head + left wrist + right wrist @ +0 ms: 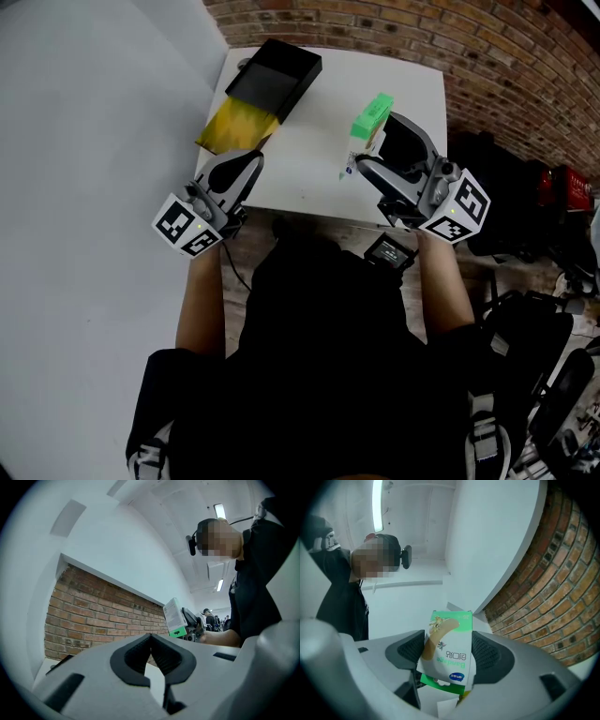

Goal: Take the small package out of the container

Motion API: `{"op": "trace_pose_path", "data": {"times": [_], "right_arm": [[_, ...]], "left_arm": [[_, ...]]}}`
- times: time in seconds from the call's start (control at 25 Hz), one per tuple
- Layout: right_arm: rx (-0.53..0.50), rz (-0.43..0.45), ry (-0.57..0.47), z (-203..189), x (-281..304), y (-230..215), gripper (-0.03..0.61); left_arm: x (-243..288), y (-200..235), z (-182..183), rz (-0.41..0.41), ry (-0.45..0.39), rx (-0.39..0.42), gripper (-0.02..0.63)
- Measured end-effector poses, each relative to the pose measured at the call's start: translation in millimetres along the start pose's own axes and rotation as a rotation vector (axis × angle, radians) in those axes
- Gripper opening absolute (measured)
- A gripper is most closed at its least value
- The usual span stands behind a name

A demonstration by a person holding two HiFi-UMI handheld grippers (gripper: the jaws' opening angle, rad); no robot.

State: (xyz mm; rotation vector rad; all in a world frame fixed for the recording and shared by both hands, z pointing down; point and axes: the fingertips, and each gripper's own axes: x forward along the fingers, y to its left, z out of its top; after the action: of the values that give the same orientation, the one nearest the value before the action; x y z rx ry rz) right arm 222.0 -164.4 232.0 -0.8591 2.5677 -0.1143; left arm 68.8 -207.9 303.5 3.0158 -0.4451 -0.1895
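1. Right gripper [447, 652] fingers were clamped on the package [372, 114], held above the surface [309, 159] at 1 o'clock.
2. Left gripper [151, 651] fingers were together, empty.
3. Container [274, 73] lay at 11 o'clock. Removal looked done; setting down seemed next.

Head view looks steeply down on the white rectangular worktop [309, 159]. The 2 gripper views sit low, tilted upward. All 3 share the red brick wall [394, 28].
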Motion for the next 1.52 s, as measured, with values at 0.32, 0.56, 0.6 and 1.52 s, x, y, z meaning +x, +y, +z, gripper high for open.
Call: {"op": "trace_pose_path", "data": {"times": [0.32,0.56,0.6,1.52], "right_arm": [[0.046,0.023,-0.008,-18,-8,2,0.314],[0.064,0.048,-0.01,-30,-10,10,0.314],[0.065,0.053,-0.011,-30,-10,11,0.314],[0.149,0.062,-0.045,-42,-15,9,0.314]], "left_arm": [[-11,2,-7,0.038,-0.007,-0.011,0.014],[-16,-2,-17,0.047,-0.002,-0.025,0.014],[-16,-2,-17,0.047,-0.002,-0.025,0.014],[-19,-9,-18,0.042,0.009,-0.021,0.014]]}}
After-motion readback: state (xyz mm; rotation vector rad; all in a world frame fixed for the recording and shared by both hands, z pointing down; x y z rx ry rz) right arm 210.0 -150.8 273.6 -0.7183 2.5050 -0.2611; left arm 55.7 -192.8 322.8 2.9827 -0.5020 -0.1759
